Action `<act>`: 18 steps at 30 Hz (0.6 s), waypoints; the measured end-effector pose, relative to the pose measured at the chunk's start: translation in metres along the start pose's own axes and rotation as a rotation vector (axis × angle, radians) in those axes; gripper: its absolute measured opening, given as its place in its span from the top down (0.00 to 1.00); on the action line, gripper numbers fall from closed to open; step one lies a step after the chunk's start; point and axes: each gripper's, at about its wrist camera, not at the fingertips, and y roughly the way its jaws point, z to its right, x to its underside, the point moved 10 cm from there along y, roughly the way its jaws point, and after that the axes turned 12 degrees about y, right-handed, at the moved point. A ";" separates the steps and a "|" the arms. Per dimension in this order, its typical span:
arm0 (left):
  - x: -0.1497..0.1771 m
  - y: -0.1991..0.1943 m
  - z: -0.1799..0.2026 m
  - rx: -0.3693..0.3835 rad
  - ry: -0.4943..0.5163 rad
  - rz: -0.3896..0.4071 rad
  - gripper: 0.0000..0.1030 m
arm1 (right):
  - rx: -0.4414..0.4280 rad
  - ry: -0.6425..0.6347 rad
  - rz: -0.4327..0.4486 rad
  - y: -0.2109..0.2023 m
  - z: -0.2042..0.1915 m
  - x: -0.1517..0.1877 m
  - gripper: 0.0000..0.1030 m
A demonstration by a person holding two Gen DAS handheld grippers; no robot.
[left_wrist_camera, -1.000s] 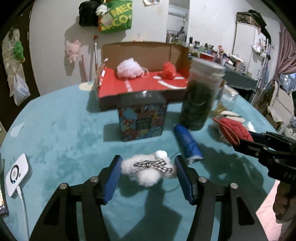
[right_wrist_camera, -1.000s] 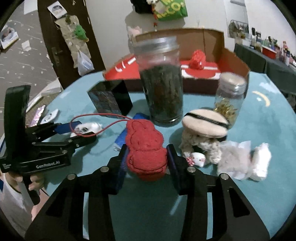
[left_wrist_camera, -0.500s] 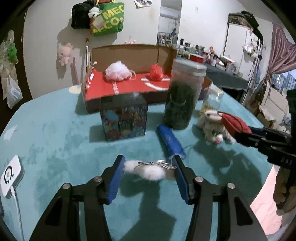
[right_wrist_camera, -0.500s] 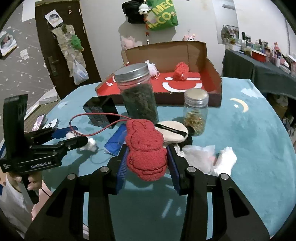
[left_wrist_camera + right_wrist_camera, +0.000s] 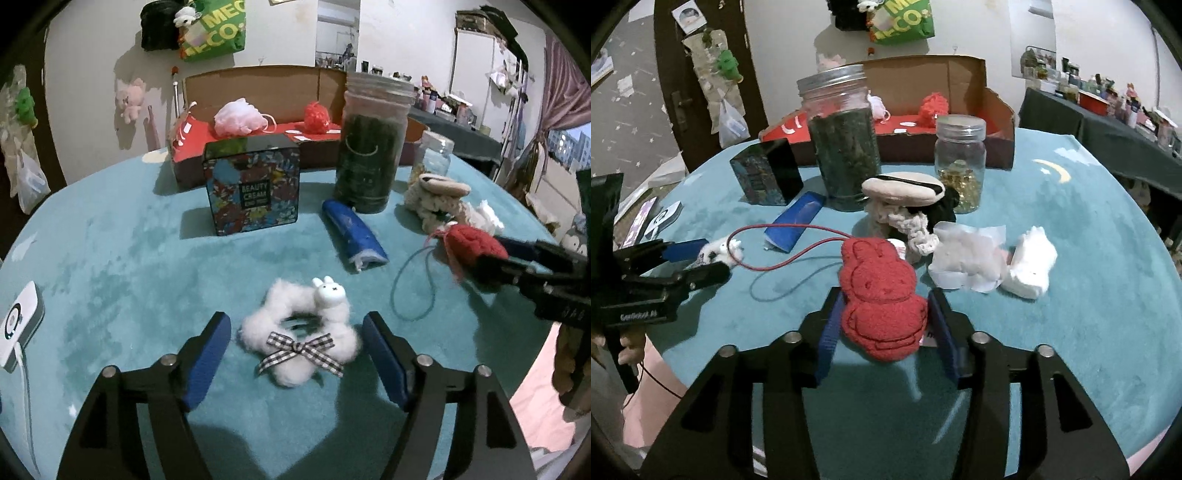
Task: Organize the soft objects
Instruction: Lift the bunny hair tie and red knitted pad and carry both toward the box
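Cardboard box (image 5: 258, 79) holds a pink pouf (image 5: 240, 120) and red pompom (image 5: 317, 116).

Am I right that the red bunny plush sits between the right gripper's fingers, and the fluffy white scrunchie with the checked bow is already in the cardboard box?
Not quite. The red bunny plush is between the right gripper, whose jaws are opening. But the white scrunchie is not in the cardboard box: the left wrist view shows it lying on the teal tablecloth, between the opening jaws of the left gripper.
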 end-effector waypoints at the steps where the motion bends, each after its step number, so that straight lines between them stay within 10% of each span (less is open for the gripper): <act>1: 0.000 0.001 0.000 -0.004 0.003 0.001 0.26 | 0.001 0.007 0.001 0.000 0.001 -0.001 0.39; 9: -0.006 0.004 0.002 -0.009 0.014 0.039 0.43 | -0.026 0.020 0.006 0.006 0.001 -0.003 0.39; 12: -0.012 -0.002 0.003 0.001 0.009 0.062 0.44 | -0.051 -0.012 0.002 0.010 -0.008 0.002 0.65; 18: -0.040 -0.016 0.008 0.023 0.020 0.136 0.44 | -0.071 -0.076 0.077 -0.008 -0.027 -0.009 0.66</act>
